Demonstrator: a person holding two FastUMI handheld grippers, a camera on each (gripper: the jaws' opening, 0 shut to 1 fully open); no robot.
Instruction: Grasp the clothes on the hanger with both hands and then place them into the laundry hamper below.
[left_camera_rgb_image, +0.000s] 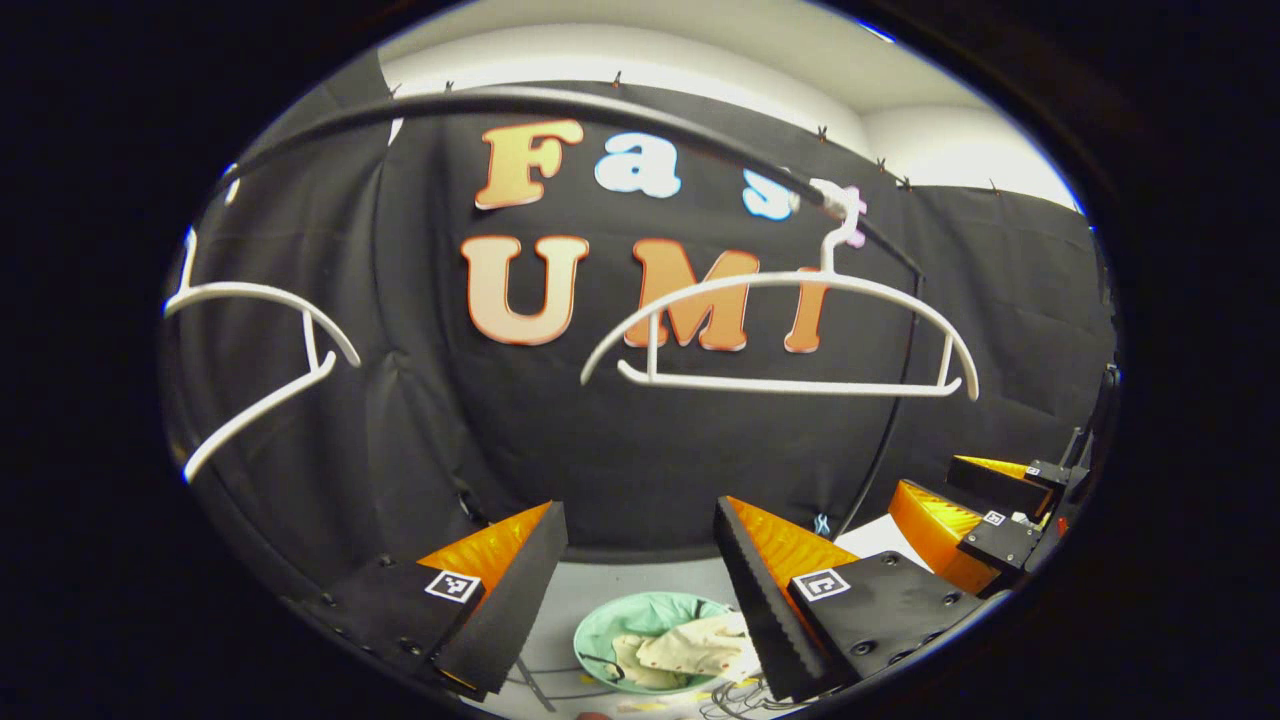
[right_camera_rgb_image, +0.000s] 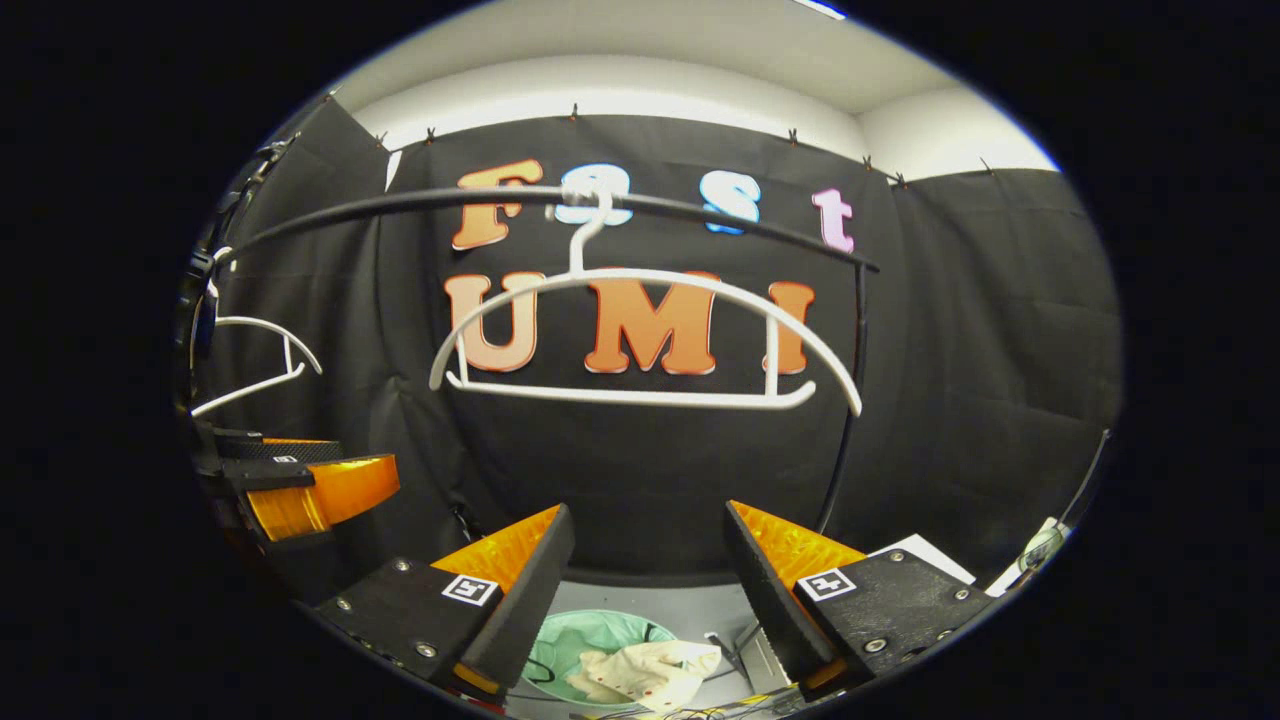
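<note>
A bare white hanger (left_camera_rgb_image: 790, 335) hangs from the black rail (left_camera_rgb_image: 600, 110); the right gripper view has the same hanger (right_camera_rgb_image: 640, 340) straight ahead. Down on the floor stands a round green hamper (left_camera_rgb_image: 640, 625) with cream clothes (left_camera_rgb_image: 700, 645) lying in it, seen again as hamper (right_camera_rgb_image: 575, 640) and clothes (right_camera_rgb_image: 650, 670). My left gripper (left_camera_rgb_image: 640, 545) is open and holds nothing, above the hamper. My right gripper (right_camera_rgb_image: 650, 550) is open too, with nothing between its fingers. The right gripper (left_camera_rgb_image: 985, 505) appears at the right edge of the left gripper view, and the left gripper (right_camera_rgb_image: 300, 485) at the left edge of the right gripper view.
A second white hanger (left_camera_rgb_image: 265, 350) hangs farther left on the rail, also visible as a hanger (right_camera_rgb_image: 255, 365). The rail's black upright post (right_camera_rgb_image: 845, 400) stands right of the middle hanger. Cables (left_camera_rgb_image: 735, 690) lie on the floor beside the hamper.
</note>
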